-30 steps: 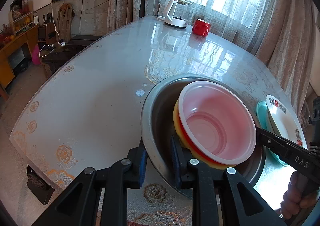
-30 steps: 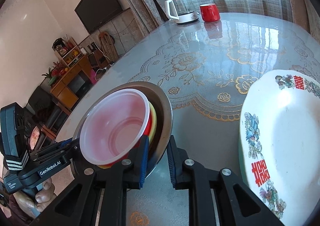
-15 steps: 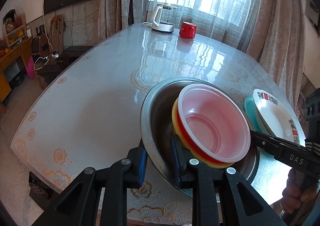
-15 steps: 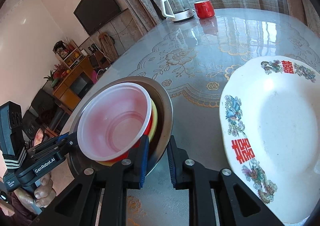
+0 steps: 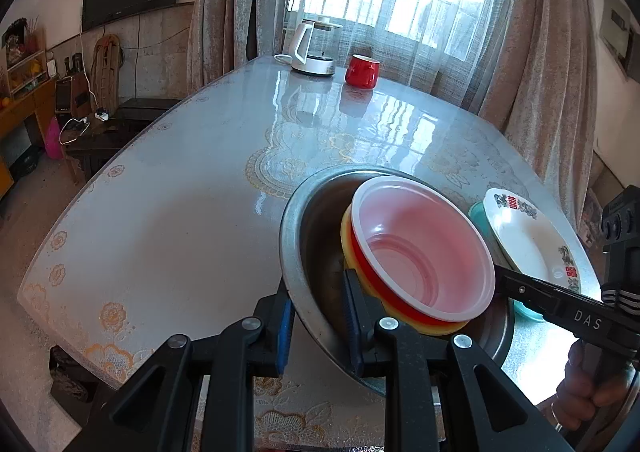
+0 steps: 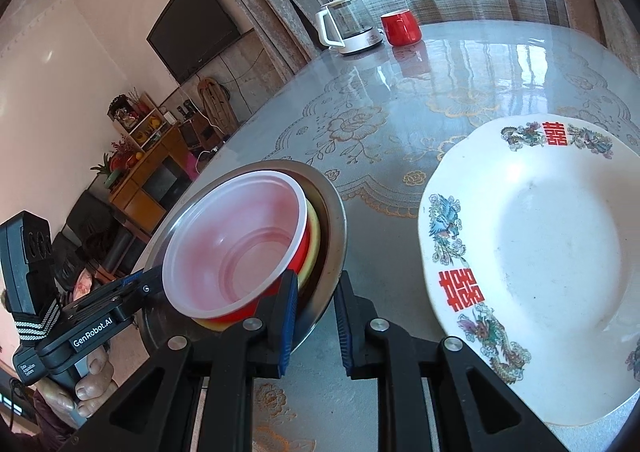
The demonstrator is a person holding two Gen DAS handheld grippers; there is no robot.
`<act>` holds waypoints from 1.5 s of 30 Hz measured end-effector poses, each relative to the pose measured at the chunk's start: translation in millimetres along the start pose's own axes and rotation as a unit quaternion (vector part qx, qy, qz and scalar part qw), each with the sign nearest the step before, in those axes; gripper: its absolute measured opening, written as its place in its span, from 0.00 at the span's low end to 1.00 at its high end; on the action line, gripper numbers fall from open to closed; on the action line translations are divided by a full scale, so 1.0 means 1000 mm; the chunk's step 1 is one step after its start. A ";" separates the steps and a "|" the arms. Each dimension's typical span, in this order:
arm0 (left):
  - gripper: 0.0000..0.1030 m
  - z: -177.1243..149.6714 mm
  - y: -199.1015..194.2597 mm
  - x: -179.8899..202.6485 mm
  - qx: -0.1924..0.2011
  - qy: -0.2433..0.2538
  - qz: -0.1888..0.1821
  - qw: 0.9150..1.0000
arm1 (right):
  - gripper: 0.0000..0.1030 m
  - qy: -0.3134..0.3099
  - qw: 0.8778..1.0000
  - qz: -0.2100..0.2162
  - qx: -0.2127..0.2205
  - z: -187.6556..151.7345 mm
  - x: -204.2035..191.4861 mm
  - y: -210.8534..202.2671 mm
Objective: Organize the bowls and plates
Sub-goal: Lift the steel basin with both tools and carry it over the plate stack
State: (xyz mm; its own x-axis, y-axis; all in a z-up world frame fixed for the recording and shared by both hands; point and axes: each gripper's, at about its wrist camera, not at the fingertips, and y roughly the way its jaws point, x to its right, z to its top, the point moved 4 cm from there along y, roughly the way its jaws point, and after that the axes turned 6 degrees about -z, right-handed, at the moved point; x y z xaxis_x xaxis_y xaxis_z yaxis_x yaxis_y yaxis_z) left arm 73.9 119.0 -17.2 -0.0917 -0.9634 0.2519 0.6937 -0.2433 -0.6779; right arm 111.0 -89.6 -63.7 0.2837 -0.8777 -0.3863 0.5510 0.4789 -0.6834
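Left wrist view: my left claw (image 5: 318,326) is clamped on the near rim of the steel basin (image 5: 308,236), one pad outside the wall and one inside. The basin tilts, its near edge raised off the table (image 5: 168,211). Nested in it, just beyond the inner pad, sit a yellow bowl (image 5: 347,248), a red bowl (image 5: 362,266) and on top a clear tub (image 5: 424,252) with a white rim. From the right my right claw (image 5: 505,284) reaches in to the far rim behind the tub, a hand (image 5: 588,388) on its grip. Right of the basin lies a white plate (image 5: 528,240) on a teal plate (image 5: 478,213). Far ahead stand a kettle (image 5: 312,51) and a red mug (image 5: 362,70) by the curtained window. Right wrist view: I see my right claw (image 6: 316,312) clamped on the basin (image 6: 334,228) rim too, one pad inside by the red bowl (image 6: 302,252), one outside. The tub (image 6: 236,248) fills the space left of my fingers; the yellow bowl (image 6: 314,242) peeks behind it. The left claw (image 6: 154,284) comes in from the left at the opposite rim. The white plate (image 6: 552,264) lies close on my right on the table (image 6: 400,123), kettle (image 6: 348,29) and mug (image 6: 400,27) far beyond.
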 end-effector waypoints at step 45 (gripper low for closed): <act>0.23 0.055 0.046 0.176 -0.019 0.110 -0.137 0.984 | 0.18 0.130 0.977 -0.097 0.135 0.001 0.125 -0.133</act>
State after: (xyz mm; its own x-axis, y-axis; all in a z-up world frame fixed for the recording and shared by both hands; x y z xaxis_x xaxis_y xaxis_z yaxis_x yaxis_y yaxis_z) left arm 129.4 -55.7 34.2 -0.4266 -0.8614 0.2756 0.5952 -0.4969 -0.6316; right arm 73.5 -263.7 -20.6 -0.0368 -0.8998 -0.4348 0.7717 0.2508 -0.5844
